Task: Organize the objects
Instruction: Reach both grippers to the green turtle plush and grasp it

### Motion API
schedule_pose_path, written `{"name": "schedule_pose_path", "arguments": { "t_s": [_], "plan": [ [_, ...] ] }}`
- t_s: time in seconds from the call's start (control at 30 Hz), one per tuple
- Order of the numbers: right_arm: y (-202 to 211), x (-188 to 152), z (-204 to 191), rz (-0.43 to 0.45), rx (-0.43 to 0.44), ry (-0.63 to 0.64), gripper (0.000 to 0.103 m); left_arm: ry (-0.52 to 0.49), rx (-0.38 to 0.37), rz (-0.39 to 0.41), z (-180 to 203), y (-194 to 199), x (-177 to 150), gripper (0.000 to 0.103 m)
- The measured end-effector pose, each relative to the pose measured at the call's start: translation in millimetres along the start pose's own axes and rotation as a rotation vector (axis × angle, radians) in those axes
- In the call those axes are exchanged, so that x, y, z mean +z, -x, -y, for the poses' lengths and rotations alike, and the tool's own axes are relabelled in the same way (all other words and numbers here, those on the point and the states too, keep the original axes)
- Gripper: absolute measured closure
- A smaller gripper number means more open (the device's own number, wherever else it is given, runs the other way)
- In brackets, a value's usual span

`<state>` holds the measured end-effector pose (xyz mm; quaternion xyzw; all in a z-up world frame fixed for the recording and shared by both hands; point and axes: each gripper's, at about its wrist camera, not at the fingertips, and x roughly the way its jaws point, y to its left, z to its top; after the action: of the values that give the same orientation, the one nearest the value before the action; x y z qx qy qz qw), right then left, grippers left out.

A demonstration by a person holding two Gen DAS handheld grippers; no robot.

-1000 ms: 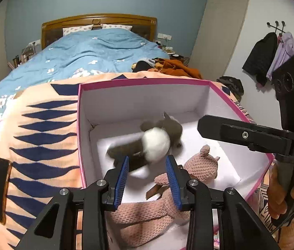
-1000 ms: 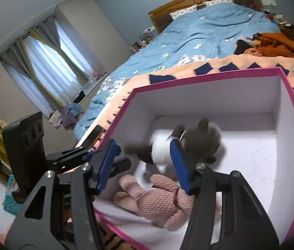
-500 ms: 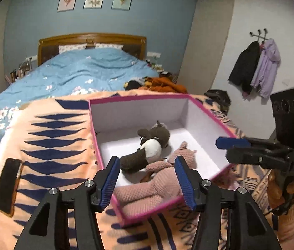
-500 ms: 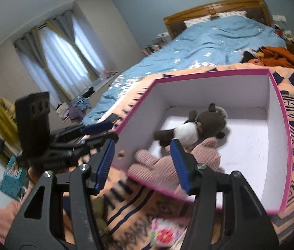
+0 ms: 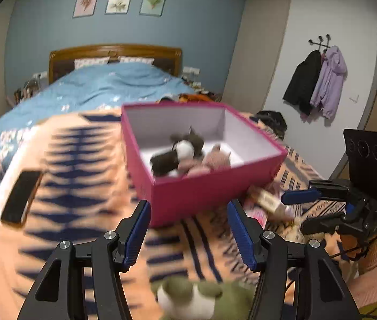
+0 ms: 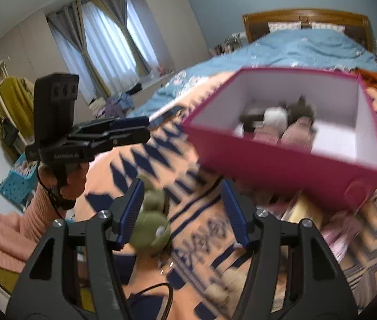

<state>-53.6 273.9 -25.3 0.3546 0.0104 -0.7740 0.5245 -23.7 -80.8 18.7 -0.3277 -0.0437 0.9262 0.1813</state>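
Observation:
The pink box (image 5: 201,194) stands on the orange patterned blanket, holding a brown-and-white plush (image 5: 180,150) and a pink plush (image 5: 212,161) side by side. My left gripper (image 5: 188,208) hovers short of the box's near wall, its jaws opening with nothing between them. A green plush (image 5: 201,296) lies just below it on the blanket. In the right wrist view the same box (image 6: 282,165) is ahead to the right. My right gripper (image 6: 181,186) is opening and empty, with the green plush (image 6: 152,224) beside its left finger.
A dark phone (image 5: 21,196) lies on the blanket at the left. Small packets and a pink item (image 5: 266,200) lie at the box's right corner. A blue basket (image 6: 17,184) stands on the floor. Beyond the box is the blue bed (image 5: 103,88).
Both grippers have drawn back out of the box. The brown-and-white plush has come to rest in it beside the pink one. The left jaws stand wider, and the green plush has come into view.

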Motion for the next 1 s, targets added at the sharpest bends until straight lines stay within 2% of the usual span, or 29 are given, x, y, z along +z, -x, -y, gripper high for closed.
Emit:
{"name": "schedule_pose_path", "arguments": {
  "t_s": [0.2, 0.3, 0.63, 0.8, 1.0],
  "plan": [
    [-34.5, -34.0, -14.0, -0.112, 0.07, -0.019, 0.041, 0.09, 0.013, -0.048, -12.7, -5.0, -38.4, 0.042],
    [-52.0, -46.7, -23.6, -0.16, 0.077, -0.006, 0.041, 0.113, 0.014, -0.059, -17.4, -4.2, -48.8, 0.042],
    [-82.2, -63.8, -30.3, -0.232, 0.1, -0.041, 0.04, 0.169, -0.005, -0.099, -23.4, -11.7, -72.0, 0.042],
    [-94.7, -68.5, -28.9, -0.24, 0.103, -0.058, 0.043, 0.193, -0.022, -0.111, -27.6, -16.4, -77.9, 0.042],
    [-76.5, -58.1, -12.8, -0.174, 0.118, -0.093, 0.047, 0.238, -0.085, -0.116, -32.4, -21.1, -81.3, 0.042]
  ]
}}
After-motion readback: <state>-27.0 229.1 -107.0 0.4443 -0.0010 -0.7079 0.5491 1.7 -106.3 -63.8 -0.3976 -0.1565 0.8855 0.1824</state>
